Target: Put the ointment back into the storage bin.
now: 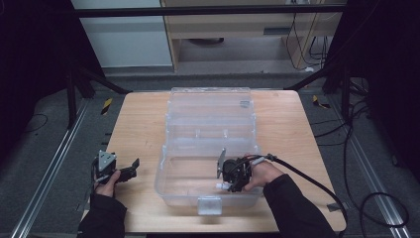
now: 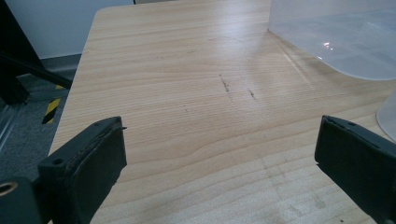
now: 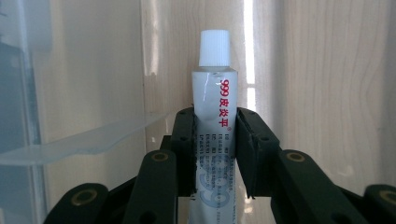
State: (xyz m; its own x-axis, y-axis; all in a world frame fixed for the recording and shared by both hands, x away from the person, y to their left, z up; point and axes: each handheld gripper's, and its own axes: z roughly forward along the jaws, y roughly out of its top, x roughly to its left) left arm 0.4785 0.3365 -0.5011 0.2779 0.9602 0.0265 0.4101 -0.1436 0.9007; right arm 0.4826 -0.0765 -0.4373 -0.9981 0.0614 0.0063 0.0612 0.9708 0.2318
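Clamped between the right gripper's closed jaws, white ointment tube points cap-forward, low inside the clear plastic box on the wooden table; left gripper hangs wide open, empty, just outside the box's wall.

Black grippers w/ brass-ringed screw holes, black cable, dark sleeves.
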